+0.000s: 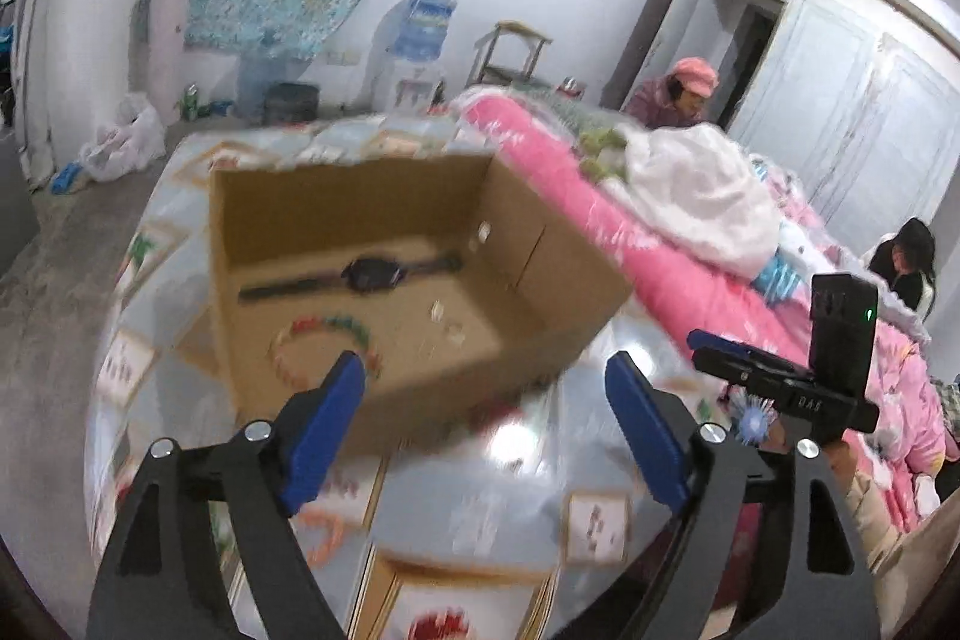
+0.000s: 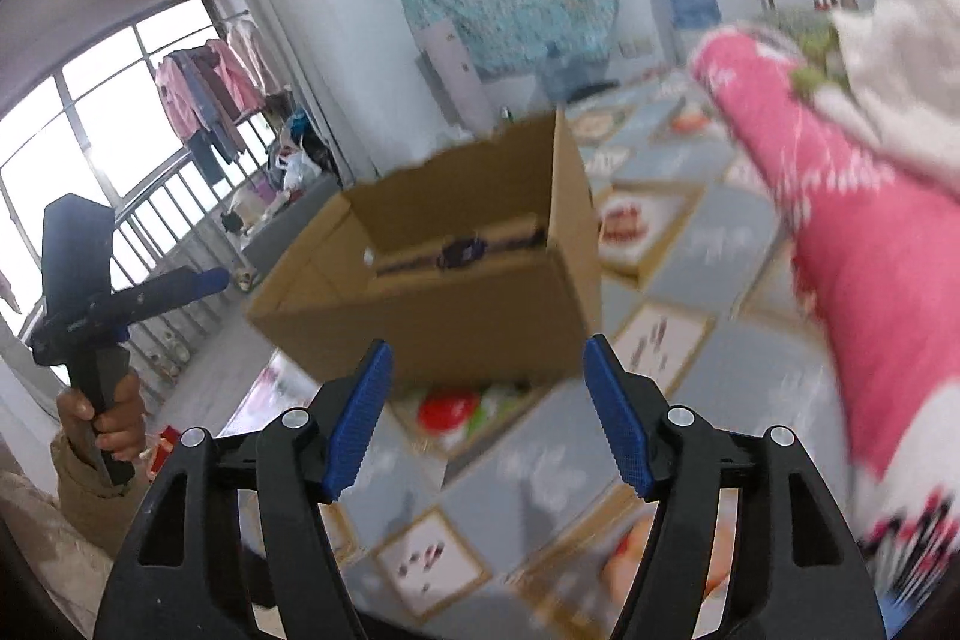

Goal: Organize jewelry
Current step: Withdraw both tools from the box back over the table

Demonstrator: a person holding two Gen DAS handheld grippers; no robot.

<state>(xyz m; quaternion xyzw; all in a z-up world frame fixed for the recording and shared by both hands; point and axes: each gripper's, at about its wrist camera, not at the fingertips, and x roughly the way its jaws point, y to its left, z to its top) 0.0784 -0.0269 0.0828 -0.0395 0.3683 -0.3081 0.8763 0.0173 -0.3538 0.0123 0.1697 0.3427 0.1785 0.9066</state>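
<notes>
A lived-in home bedroom: pink quilt [image 1: 570, 196] on a bed, white wardrobe [image 1: 840, 100], water dispenser [image 1: 420, 40] (clothes [image 2: 204, 94] drying by the window).

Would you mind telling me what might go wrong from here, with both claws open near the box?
1. The cardboard box sits on a soft bedspread with nothing holding it; a nudge from the left claw or right claw could tip or shift it.
2. The watch and bead bracelet lie loose inside, so they may slide together.
3. Both views are blurred, so small white pieces could be missed.
</notes>
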